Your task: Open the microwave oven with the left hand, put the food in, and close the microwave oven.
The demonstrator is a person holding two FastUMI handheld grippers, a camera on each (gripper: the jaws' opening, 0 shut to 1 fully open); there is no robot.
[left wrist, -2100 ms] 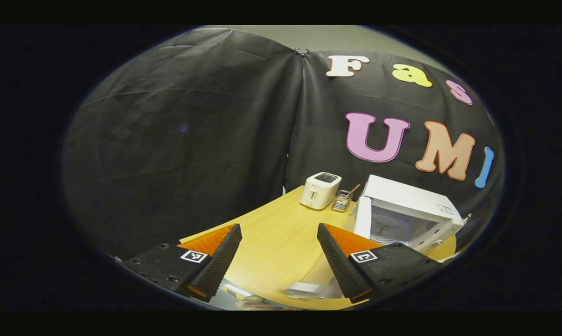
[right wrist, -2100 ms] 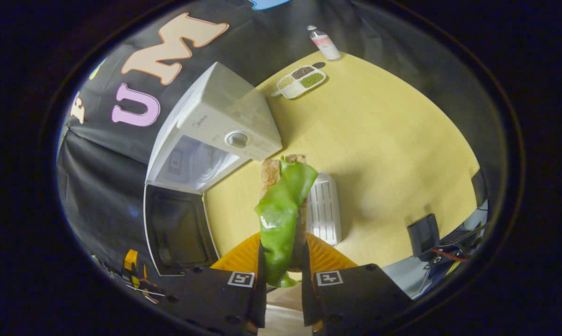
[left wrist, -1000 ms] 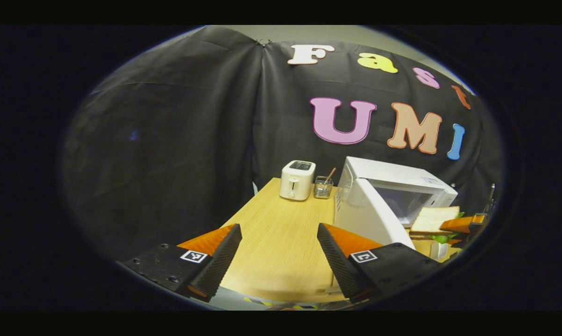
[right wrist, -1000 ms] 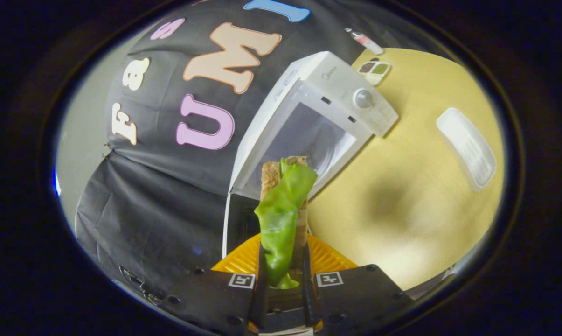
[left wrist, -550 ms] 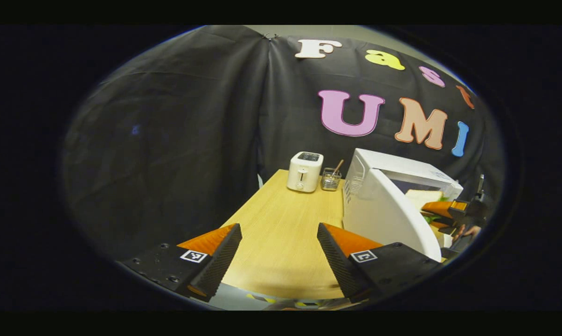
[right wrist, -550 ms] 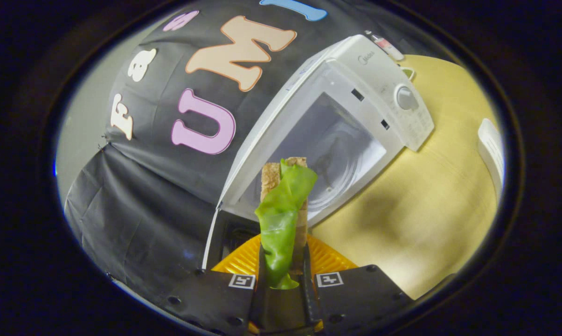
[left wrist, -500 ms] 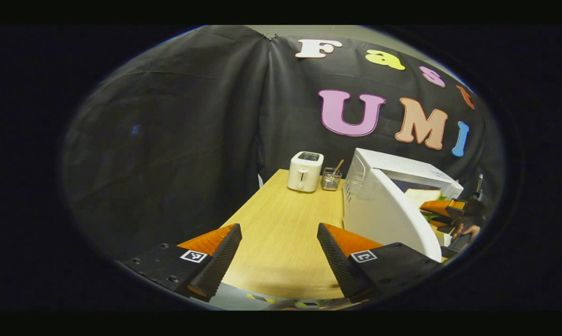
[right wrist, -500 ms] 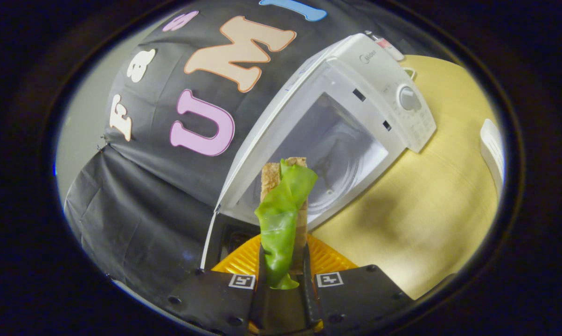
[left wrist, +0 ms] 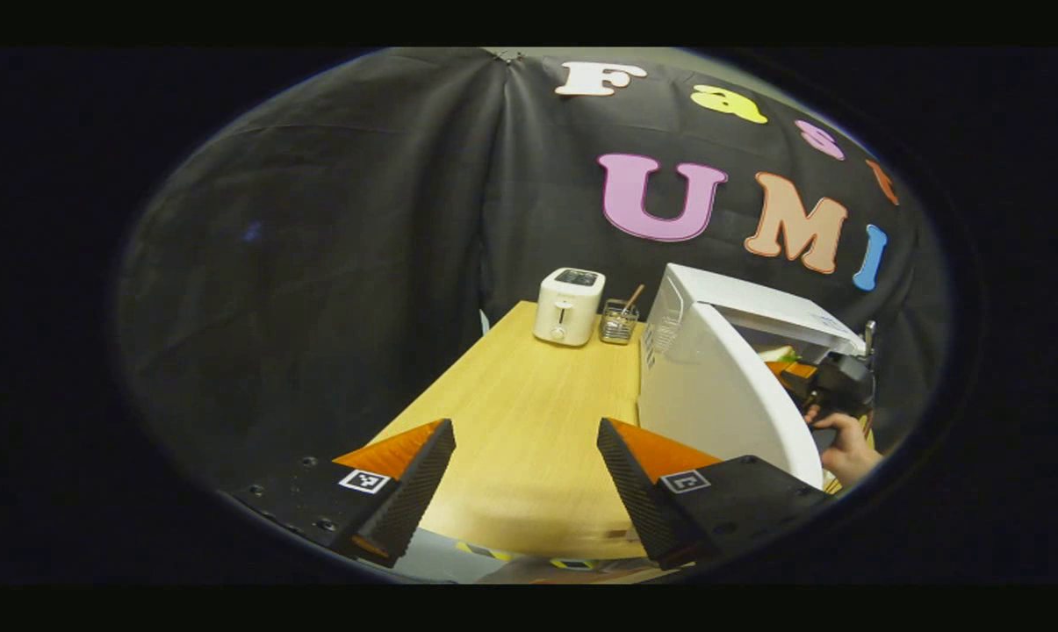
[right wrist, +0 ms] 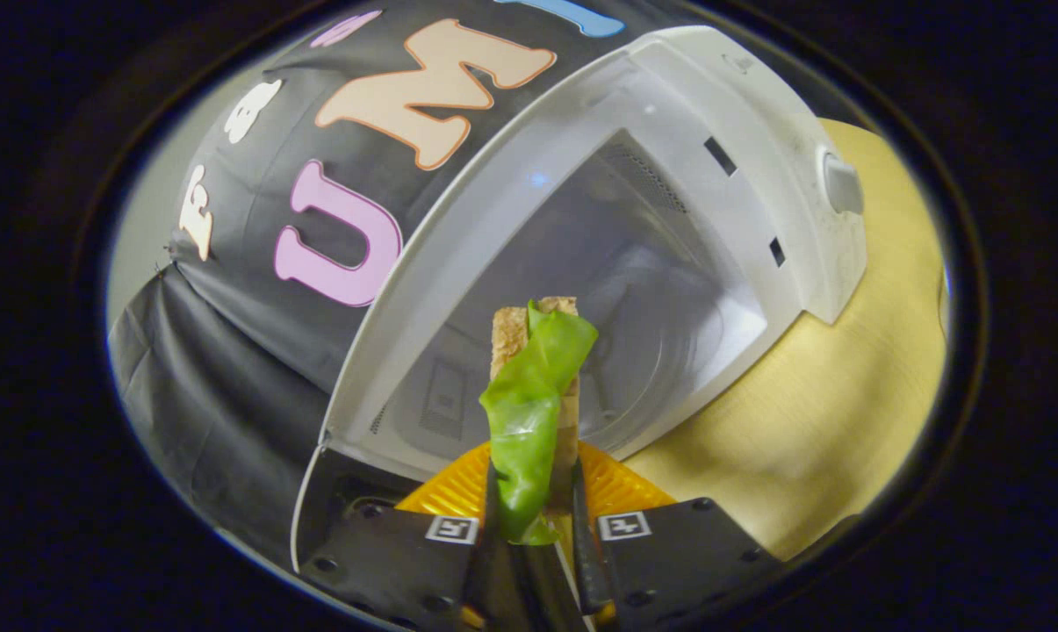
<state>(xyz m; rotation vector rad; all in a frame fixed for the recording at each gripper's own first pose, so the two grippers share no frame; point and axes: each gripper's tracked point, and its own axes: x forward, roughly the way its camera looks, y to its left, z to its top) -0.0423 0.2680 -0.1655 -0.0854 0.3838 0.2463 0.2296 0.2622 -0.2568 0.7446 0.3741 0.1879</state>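
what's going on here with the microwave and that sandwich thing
A person is loading food into a microwave whose door is swung open. The right tool is shut on a sandwich of bread and green lettuce, holding it at the mouth of the cavity, not yet set down. The left tool is open and holds nothing, above the wooden table beside the door. A toaster stands at the back.

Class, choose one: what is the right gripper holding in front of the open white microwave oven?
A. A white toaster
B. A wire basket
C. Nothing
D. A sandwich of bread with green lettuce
D: in the right gripper view the right gripper has its jaws pressed on the bread-and-green-lettuce sandwich, before the white microwave oven's open cavity.
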